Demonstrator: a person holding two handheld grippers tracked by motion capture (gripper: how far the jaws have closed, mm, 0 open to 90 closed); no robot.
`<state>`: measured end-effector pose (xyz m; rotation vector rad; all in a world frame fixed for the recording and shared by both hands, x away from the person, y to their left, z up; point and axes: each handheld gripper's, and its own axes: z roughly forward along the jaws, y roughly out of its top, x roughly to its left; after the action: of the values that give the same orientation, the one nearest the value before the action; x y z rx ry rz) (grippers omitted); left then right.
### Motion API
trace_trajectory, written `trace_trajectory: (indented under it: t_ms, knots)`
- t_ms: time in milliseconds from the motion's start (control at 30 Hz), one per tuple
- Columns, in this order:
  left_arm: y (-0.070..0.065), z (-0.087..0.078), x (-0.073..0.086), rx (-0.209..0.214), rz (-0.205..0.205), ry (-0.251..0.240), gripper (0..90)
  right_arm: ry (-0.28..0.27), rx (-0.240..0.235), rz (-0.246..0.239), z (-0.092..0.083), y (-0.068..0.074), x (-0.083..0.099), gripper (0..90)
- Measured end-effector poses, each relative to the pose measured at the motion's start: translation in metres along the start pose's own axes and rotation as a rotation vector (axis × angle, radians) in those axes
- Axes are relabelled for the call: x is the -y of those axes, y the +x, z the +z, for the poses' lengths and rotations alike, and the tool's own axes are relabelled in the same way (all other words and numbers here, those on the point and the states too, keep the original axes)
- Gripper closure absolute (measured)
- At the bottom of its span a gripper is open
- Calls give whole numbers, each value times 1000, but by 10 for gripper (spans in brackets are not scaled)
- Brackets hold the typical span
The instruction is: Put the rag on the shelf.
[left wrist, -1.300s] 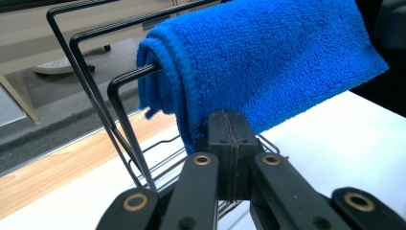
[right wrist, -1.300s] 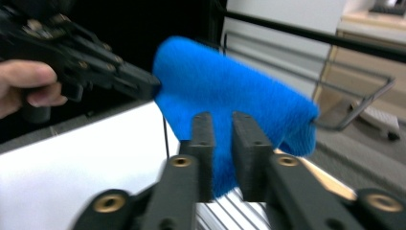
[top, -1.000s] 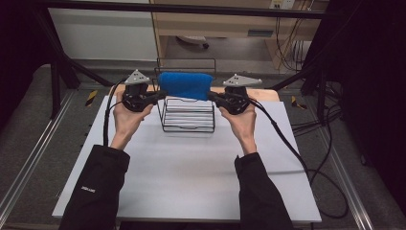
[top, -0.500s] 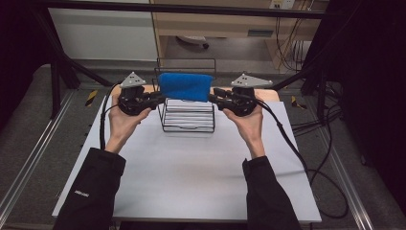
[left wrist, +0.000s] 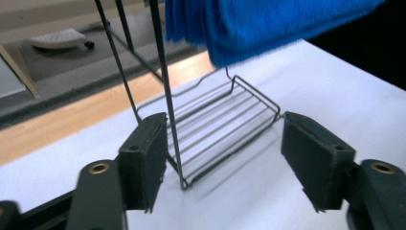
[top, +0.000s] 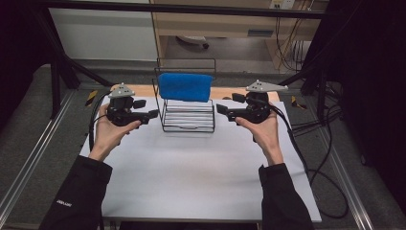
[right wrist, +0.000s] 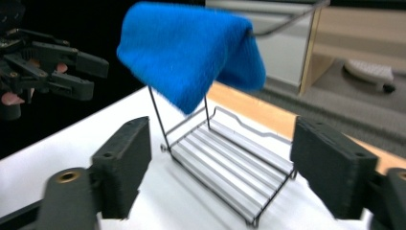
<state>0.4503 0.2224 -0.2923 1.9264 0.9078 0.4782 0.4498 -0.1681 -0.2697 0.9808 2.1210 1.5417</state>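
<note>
A blue towel [top: 186, 86] hangs folded over the top bar of a black wire rack [top: 188, 120] at the back middle of the white tabletop [top: 191, 177]. My left gripper [top: 146, 109] is held left of the rack and my right gripper [top: 229, 103] right of it, both pointing inward and clear of the towel. Both pairs of jaws have just been opening and stand open, gripping nothing. The left gripper view looks past its gripper [left wrist: 230, 160] at the rack [left wrist: 215, 134] and the towel [left wrist: 268, 24]. In the right gripper view, beyond its gripper [right wrist: 225, 167], are the towel [right wrist: 191, 52], the rack [right wrist: 230, 163] and the left gripper [right wrist: 88, 76].
A wooden strip [top: 225, 92] runs along the table's back edge. Black cables [top: 311, 158] trail off the right side. Metal rails [top: 28, 167] flank the table, and dark frame bars [top: 57, 52] rise at the back left.
Both grippers have let go of the towel's ends, opened, and drawn outward away from the rack. The towel stays draped over the top bar.
</note>
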Motion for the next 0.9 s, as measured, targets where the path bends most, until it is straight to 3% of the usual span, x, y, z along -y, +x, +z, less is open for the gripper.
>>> trace_trajectory:
  t_ms: [267, 533, 733, 900]
  knots:
    - [1, -4, 28, 1, -12, 34, 194, 29, 17, 26, -11, -10, 22, 44]
    - [0, -7, 57, -12, -24, 45, 72, 13, 23, 67, -23, -20, 53, 24]
    - [-2, -7, 78, -12, -34, 49, 58, 49, 17, 74, -28, -22, 80, 14]
    - [-6, -5, 96, 12, -33, 50, 61, 79, 3, 85, -28, -22, 102, 8]
